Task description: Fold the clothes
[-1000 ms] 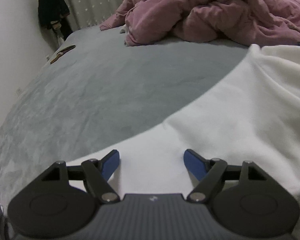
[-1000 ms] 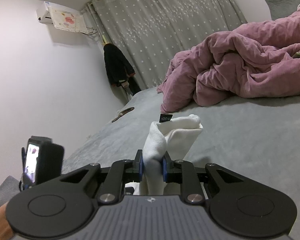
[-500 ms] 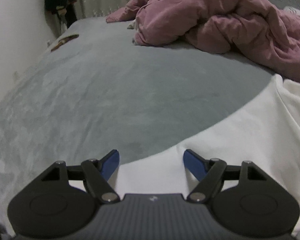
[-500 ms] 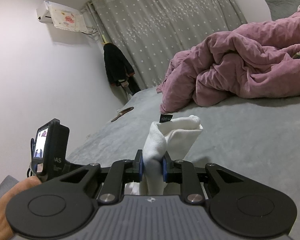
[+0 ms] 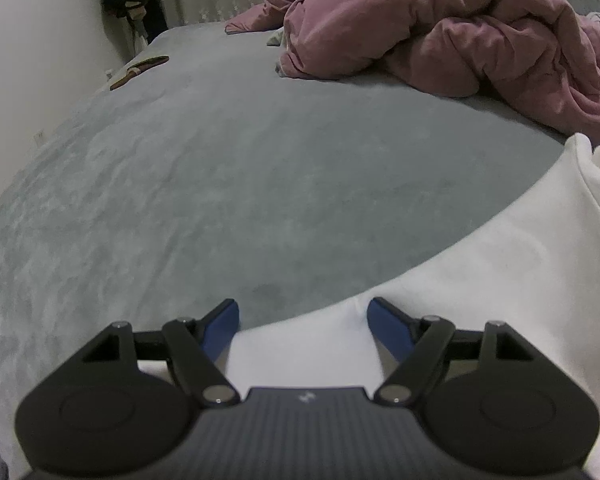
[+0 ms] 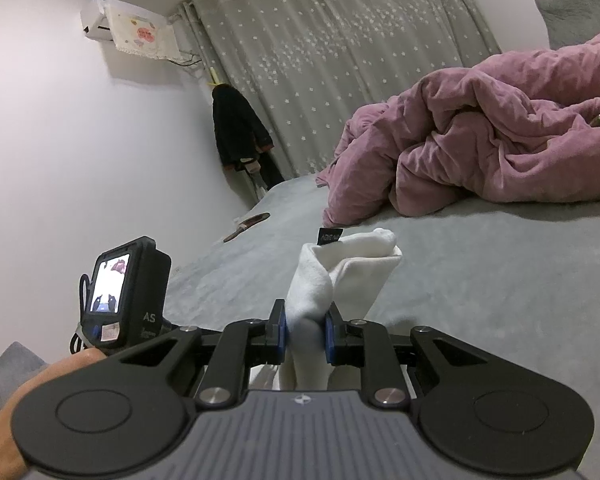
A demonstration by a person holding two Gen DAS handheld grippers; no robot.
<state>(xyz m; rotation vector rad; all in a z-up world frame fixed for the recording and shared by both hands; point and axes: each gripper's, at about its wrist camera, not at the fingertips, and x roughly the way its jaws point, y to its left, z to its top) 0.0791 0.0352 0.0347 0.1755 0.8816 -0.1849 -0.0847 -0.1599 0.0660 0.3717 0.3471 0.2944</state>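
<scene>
A white garment [image 5: 480,280] lies spread on the grey bed [image 5: 220,160], filling the lower right of the left wrist view. My left gripper [image 5: 302,314] hangs open over the garment's near edge, blue pads wide apart with only flat cloth beneath them. In the right wrist view my right gripper [image 6: 305,330] is shut on a bunched fold of the same white garment [image 6: 340,268], which stands up above the pads with a small black label [image 6: 329,236] at its top. The left gripper's camera body [image 6: 124,292] and a hand [image 6: 40,392] show at the left.
A crumpled pink duvet [image 5: 440,28] covers the far right of the bed. A brown flat object [image 5: 140,70] lies near the bed's far left edge by the white wall. Dark clothes [image 6: 240,132] hang in the corner beside the grey starred curtain [image 6: 340,60].
My left gripper has shifted sideways along the garment's edge, so more bare grey bed shows ahead of it. In the right wrist view the left gripper has come closer. The right gripper stays put.
</scene>
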